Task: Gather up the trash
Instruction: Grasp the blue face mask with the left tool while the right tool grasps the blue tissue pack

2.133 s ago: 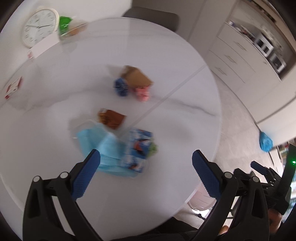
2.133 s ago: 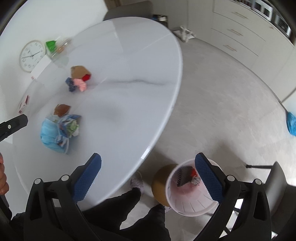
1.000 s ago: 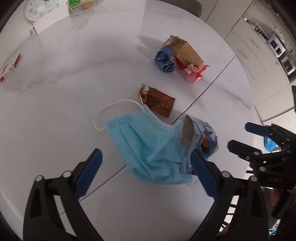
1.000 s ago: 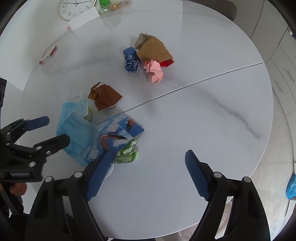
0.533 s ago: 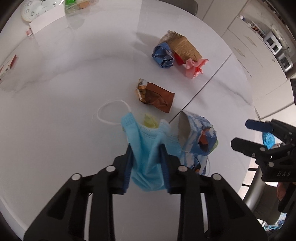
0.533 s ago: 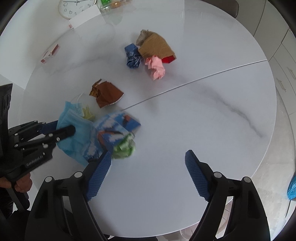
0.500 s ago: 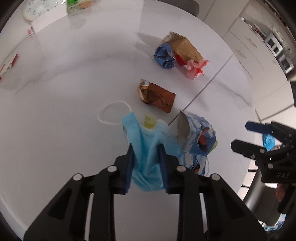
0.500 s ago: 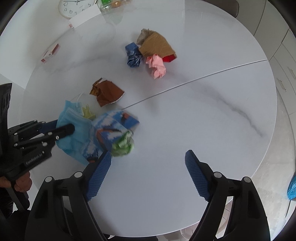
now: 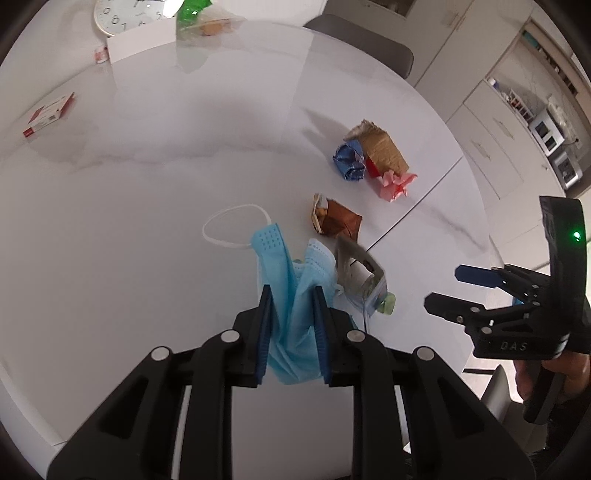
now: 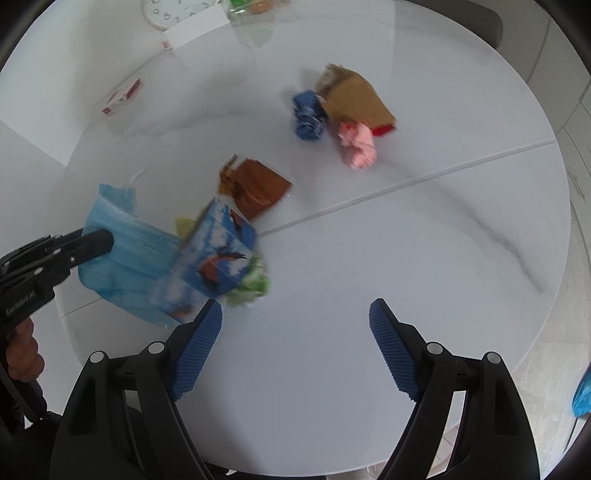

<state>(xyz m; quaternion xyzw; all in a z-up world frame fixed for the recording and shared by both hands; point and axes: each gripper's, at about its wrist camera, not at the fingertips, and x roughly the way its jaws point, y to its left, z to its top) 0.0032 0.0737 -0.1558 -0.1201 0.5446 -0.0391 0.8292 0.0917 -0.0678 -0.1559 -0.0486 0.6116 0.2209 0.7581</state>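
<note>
Left wrist view: we see the left gripper [image 9: 291,306] clamped on the blue face mask [image 9: 291,295], jaws pinching the bunched fabric, its white ear loop [image 9: 231,229] trailing on the white marble table [image 9: 129,184]. Just right of the mask sits a crumpled printed carton [image 9: 360,275], touching it, with a green scrap [image 9: 388,304] at its far side. Beyond it lies a brown wrapper [image 9: 338,221]; farther off, a cluster — blue paper ball [image 9: 349,162], tan cardboard piece [image 9: 382,151], pink paper wad [image 9: 395,184], all touching. The right gripper [image 9: 458,291] hangs at the table's right edge, jaws apart, nothing between them. A clock [image 9: 125,14] and a small red-and-white box [image 9: 48,114] sit at the far side.

Right wrist view: the right gripper [image 10: 295,332] is spread wide over bare table [image 10: 406,240], holding nothing. At left, the left gripper's fingers [image 10: 92,240] bite the mask [image 10: 122,251], which overlaps the carton [image 10: 214,262] — blurred here. Green scrap [image 10: 253,282] beside it, brown wrapper [image 10: 256,188] just behind, the blue ball [image 10: 308,116], cardboard [image 10: 356,98] and pink wad [image 10: 358,146] farther back.
</note>
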